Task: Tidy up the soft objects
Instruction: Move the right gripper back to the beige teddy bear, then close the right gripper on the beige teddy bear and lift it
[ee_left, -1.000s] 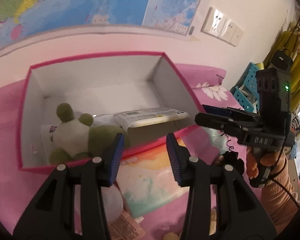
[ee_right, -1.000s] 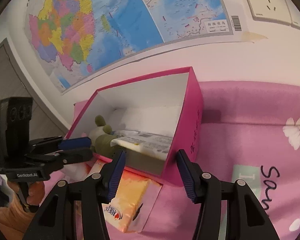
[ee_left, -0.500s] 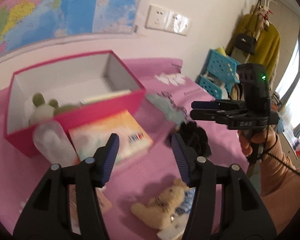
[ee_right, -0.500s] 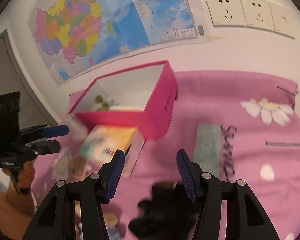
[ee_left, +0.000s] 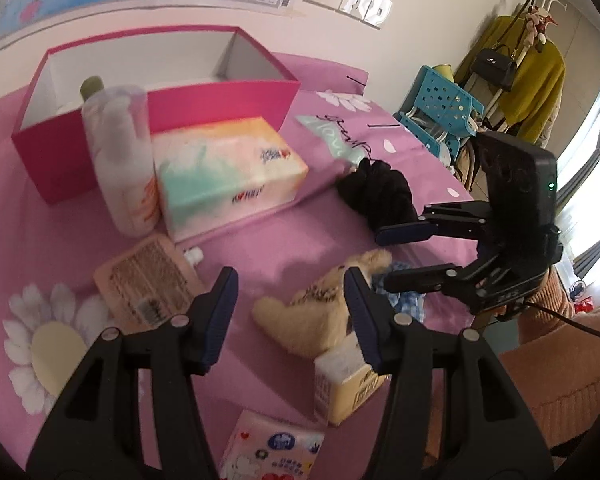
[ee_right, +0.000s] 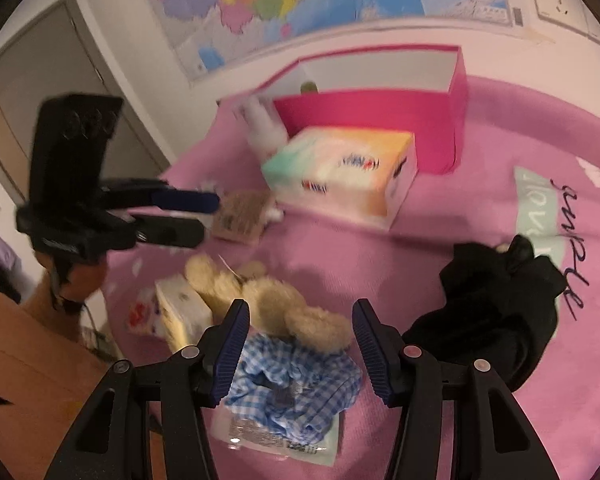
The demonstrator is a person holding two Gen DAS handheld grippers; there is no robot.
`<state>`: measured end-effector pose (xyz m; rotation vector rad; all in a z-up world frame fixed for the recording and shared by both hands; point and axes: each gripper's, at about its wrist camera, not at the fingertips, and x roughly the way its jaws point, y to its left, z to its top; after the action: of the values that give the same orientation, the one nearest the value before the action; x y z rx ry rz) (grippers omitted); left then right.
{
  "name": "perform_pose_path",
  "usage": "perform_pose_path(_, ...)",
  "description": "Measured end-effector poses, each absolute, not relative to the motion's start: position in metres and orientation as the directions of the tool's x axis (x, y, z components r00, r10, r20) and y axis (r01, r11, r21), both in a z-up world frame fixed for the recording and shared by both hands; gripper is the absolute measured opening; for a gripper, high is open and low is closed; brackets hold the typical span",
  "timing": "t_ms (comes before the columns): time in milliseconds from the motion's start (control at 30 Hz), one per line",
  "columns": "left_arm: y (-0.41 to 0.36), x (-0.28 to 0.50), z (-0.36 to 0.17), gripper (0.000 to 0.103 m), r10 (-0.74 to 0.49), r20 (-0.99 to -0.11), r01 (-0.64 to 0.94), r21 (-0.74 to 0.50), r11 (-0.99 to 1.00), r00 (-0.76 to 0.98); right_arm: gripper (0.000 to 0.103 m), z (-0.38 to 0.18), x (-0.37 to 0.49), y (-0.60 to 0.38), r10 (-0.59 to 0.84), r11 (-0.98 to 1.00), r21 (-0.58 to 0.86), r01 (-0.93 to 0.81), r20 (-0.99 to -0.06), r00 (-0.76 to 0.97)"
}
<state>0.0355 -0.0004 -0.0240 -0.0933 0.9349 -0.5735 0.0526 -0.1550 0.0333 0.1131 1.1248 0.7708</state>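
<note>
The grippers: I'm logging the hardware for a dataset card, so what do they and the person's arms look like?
The left gripper and right gripper are matte black plastic with ribbed blue finger pads and silver screws. The right gripper's body carries a boxy black module with a green light and a black cable. The sleeve is orange-brown ribbed knit.

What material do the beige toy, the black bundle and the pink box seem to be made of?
Beige toy: probably plush, its surface fuzzy and matte.
Black bundle: soft knit or fleece fabric, by its limp crumpled folds; it is too dark to tell more.
Pink box: likely cardboard, with thin stiff walls, straight edges, white inside.
</note>
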Motion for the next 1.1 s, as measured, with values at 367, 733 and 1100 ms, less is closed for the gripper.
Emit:
perform_pose_path(367,0.007,0.032,-0.04,0.056,-0.55,-0.736,0.416,-0.391,0.821,0.395,0.019,0.016,0.057,-0.158,0.646,0.724,0.513,-0.462,-0.738,0.194)
perform_pose_path(733,0.011,0.056,-0.059,0.056,-0.552,-0.757,0.378,-0.425,0.823,0.349,0.017,0.003,0.09,-0.152,0.667,0.729,0.57,-0.378,-0.715,0.21)
perform_pose_path(1100,0.008,0.056,-0.053,0.038,-0.543,-0.756,0.385,-0.408,0.827,0.365,0.032,-0.007,0.091,-0.159,0.706,0.698,0.628,-0.343,-0.682,0.188)
